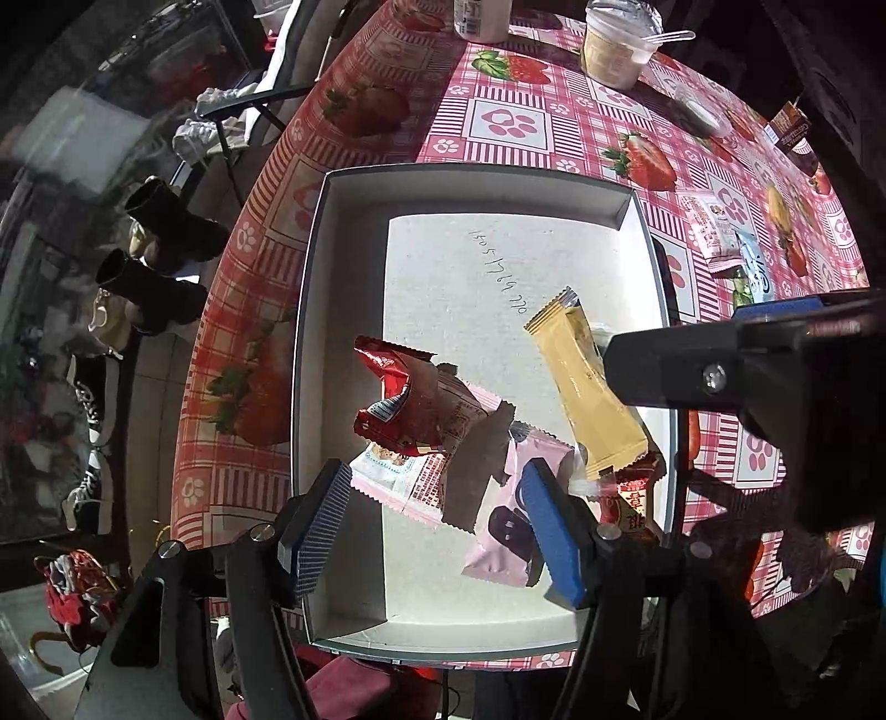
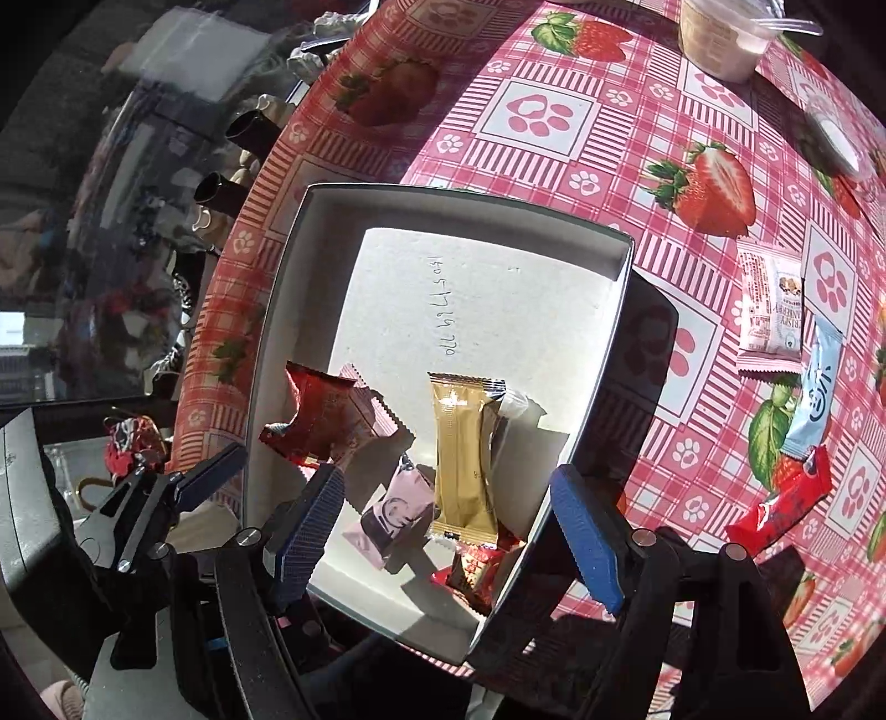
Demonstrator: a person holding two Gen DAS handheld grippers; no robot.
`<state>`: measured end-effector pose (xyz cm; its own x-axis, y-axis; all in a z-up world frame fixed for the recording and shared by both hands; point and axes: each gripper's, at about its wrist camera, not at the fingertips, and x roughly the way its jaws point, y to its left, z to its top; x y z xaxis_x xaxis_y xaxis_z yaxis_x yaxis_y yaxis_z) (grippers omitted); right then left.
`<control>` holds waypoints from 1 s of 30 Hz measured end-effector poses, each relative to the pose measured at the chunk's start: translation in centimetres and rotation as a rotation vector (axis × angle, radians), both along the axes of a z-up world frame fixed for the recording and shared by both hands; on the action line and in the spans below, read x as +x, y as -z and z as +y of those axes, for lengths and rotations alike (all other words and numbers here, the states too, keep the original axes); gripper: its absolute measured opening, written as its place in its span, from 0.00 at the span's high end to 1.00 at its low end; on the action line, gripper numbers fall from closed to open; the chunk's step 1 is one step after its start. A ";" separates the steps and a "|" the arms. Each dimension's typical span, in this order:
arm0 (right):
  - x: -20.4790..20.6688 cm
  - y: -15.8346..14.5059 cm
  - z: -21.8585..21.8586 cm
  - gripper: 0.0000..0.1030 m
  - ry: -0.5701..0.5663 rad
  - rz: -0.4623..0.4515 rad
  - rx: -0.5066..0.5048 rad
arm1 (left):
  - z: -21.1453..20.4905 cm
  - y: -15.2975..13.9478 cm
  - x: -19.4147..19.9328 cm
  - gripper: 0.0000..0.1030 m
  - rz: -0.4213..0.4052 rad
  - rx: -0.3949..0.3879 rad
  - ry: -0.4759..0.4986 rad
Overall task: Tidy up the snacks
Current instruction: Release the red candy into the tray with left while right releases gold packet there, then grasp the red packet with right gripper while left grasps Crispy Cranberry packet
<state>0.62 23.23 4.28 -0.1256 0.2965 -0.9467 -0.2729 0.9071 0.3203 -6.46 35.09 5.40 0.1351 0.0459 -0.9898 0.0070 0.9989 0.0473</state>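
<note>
A white cardboard box (image 1: 343,232) sits on the strawberry tablecloth (image 1: 509,122). In it lie a red packet (image 1: 398,399), a tan bar (image 1: 592,399), a pink packet (image 1: 498,531), a white-and-pink packet (image 1: 398,476) and a small red packet (image 1: 631,504). My left gripper (image 1: 437,526) hangs open above the box's near end, pressing on nothing. My right gripper (image 2: 448,537) is wide open over the tan bar (image 2: 462,459), which lies free on the box floor. Outside the box, to its right, lie a pink-white packet (image 2: 772,310), a light blue packet (image 2: 811,387) and a red packet (image 2: 786,504).
A plastic cup with a spoon (image 1: 614,50), a white bottle (image 1: 482,19) and a small brown carton (image 1: 789,127) stand at the table's far side. The round table's edge curves along the left; shoes (image 1: 166,221) lie on the floor beyond it.
</note>
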 end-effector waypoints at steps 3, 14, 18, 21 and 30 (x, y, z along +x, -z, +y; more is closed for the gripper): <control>-0.3 0.4 -2.2 0.01 0.051 0.013 -0.001 | -0.5 -0.2 0.3 0.32 0.009 0.001 0.021; -1.9 4.3 -19.1 0.01 0.434 0.116 -0.175 | -6.5 -2.1 3.7 0.29 0.012 -0.056 0.153; -2.0 5.5 -24.1 0.01 0.596 0.157 -0.211 | -9.1 -2.1 5.3 0.28 0.040 -0.101 0.168; -1.3 6.3 -25.2 0.01 0.645 0.168 -0.198 | -10.7 -1.9 6.0 0.28 0.060 -0.113 0.167; 3.3 9.0 -21.0 0.01 0.523 0.119 -0.237 | -13.0 -1.8 6.8 0.28 0.089 -0.089 0.147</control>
<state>3.93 2.18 -4.67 -0.1287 0.1296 -0.9832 0.2561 0.9621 0.0933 0.38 22.10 7.19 0.0458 -0.0565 -0.9974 0.1531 0.9870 -0.0488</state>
